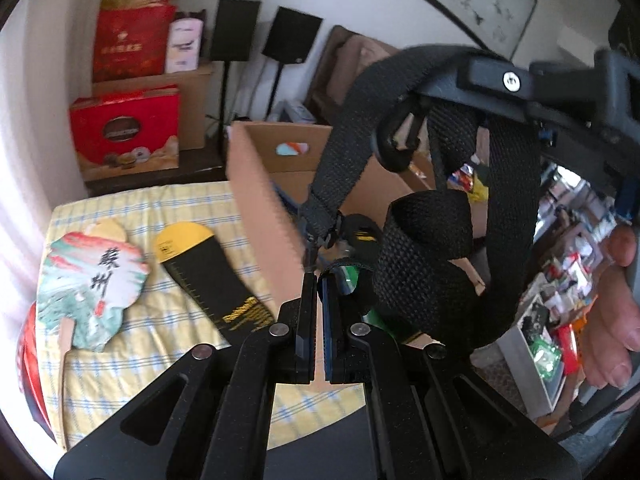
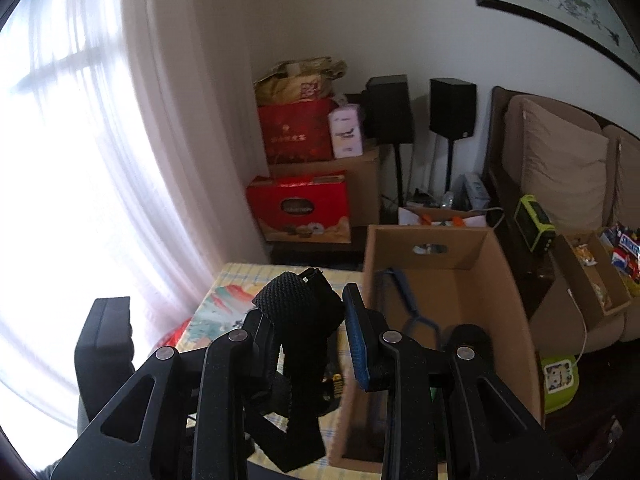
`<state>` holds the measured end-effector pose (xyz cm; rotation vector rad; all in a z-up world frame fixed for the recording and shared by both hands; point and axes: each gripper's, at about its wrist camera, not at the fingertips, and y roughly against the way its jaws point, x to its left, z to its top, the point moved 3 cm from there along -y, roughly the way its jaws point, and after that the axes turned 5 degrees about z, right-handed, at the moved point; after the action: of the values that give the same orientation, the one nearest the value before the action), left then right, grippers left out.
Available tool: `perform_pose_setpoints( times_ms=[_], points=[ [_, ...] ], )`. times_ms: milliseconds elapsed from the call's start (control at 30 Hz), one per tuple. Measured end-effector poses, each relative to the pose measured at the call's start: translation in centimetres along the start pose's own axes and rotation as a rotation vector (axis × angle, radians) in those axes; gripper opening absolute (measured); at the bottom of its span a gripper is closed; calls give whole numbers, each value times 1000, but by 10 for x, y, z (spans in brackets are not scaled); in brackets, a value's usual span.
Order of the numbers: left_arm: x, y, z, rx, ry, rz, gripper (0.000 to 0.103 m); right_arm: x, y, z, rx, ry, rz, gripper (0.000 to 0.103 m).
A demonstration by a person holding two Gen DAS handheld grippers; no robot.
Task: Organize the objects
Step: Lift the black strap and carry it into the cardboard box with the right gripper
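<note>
A black webbing strap (image 1: 424, 240) with plastic buckles hangs in the air over the open cardboard box (image 1: 260, 200). My left gripper (image 1: 318, 280) is shut on the strap's lower end by the buckle. My right gripper (image 2: 308, 300) holds a folded loop of the same strap (image 2: 296, 304) between its jaws, left of the box (image 2: 500, 280). The right gripper body (image 1: 520, 88) shows above in the left wrist view. A black and yellow insole-shaped measure (image 1: 208, 272) and a painted paper fan (image 1: 92, 280) lie on the yellow checked cloth (image 1: 152, 336).
A blue brush (image 2: 404, 304) lies inside the box. Red gift boxes (image 2: 300, 208), speakers on stands (image 2: 388, 116) and a sofa (image 2: 560, 168) stand behind. Snack trays (image 1: 560, 280) sit to the right. A curtained window (image 2: 60, 160) is at the left.
</note>
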<state>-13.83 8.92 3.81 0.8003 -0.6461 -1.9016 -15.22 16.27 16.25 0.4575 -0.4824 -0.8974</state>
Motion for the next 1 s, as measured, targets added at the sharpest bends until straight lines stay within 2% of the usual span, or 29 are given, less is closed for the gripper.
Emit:
perform_pose_setpoints(
  times_ms=[400,667,767,800,833,1000],
  points=[
    [-49,-51,-7,98,-70,-19,2,-54,11,-17,0,-86,-46,28],
    [-59,-69,-14,147,-72,-23,3,-78,6,-27,28,-117,-56,28],
    [-56,-72,-17,160,-68,-15,16,-86,-6,-38,58,-133,-54,28],
    [-55,-72,-17,163,-66,-14,25,-87,-11,-41,67,-137,-54,28],
    [-53,-73,-18,168,-60,-16,29,-90,-17,-46,83,-145,-51,28],
    [-44,-68,-20,161,-66,3,29,-100,-39,-62,137,-169,-54,28]
  ],
)
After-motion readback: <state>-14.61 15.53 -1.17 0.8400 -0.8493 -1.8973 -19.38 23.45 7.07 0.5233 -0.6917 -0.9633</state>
